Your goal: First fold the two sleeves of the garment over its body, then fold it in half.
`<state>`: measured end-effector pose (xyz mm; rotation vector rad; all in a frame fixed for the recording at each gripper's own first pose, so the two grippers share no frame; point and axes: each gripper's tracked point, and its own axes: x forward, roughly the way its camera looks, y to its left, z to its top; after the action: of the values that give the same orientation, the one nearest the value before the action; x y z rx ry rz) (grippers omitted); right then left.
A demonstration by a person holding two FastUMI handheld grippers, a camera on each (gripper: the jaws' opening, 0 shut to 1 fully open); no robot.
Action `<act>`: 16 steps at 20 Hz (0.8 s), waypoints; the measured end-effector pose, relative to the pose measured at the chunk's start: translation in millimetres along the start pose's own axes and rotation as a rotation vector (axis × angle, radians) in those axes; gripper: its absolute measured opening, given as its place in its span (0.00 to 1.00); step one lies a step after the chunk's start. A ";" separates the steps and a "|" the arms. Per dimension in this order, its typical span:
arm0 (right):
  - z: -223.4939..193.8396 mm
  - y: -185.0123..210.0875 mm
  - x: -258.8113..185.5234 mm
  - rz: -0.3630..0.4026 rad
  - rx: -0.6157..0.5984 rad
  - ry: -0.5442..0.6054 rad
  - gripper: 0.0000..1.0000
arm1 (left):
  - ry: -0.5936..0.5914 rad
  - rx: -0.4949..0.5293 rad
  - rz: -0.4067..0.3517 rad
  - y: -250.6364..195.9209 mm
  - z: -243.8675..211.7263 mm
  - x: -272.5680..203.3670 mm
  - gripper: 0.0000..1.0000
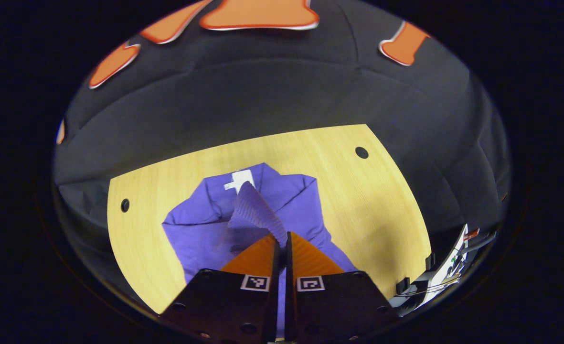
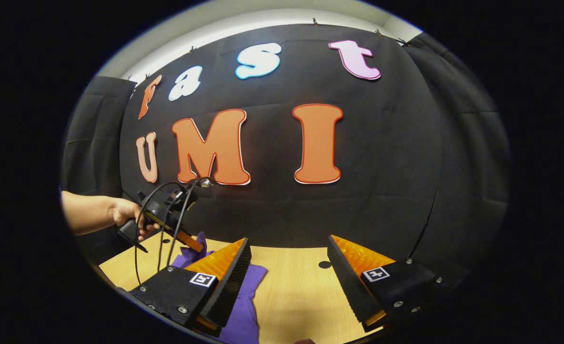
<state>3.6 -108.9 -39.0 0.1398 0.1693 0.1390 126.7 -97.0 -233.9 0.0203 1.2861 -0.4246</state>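
Left gripper (image 1: 282, 239) clamped on sleeve (image 1: 255, 210) (lifted) | right gripper (image 2: 289, 267) apart, beside garment (image 2: 243, 306)

Lit evenly from above, bright on the pale wooden table (image 1: 377, 191) and dim across the black cloth wall (image 2: 396, 157), with a soft shadow beside the crumpled purple knit garment (image 1: 200, 229) and another under the right gripper (image 2: 286, 267) in the right gripper view. Strongly bowed by the fisheye lens, so that table edges and wall seams curve hard near the rims. Mostly sharp at centre, slightly soft on the nearest finger bases, free of strong glare.
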 end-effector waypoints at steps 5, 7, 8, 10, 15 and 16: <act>-10.6 -15.0 -3.5 -0.015 -0.022 0.025 0.96 | -0.086 0.038 -0.108 -64.4 13.3 2.9 0.47; -12.8 -14.8 -2.0 -0.008 -0.022 0.031 0.95 | -0.150 0.056 -0.113 -65.7 17.6 -12.3 0.70; -13.3 -14.6 0.2 -0.003 -0.024 0.032 0.96 | -0.186 0.061 -0.111 -63.2 18.7 -24.2 0.81; -13.1 -9.6 3.5 0.007 -0.026 0.031 0.95 | -0.281 0.066 -0.077 -52.6 24.4 -50.3 0.96; 1.7 14.6 13.8 0.027 -0.078 -0.015 0.96 | -0.573 0.037 0.038 -19.4 34.3 -144.1 0.98; 7.6 21.0 15.8 0.030 -0.089 -0.026 0.96 | -0.623 0.027 0.070 -10.6 31.3 -164.7 0.98</act>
<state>17.8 -87.0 -31.0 0.0559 0.1348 0.1739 116.8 -66.0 -69.1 -0.0421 0.6643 -0.3498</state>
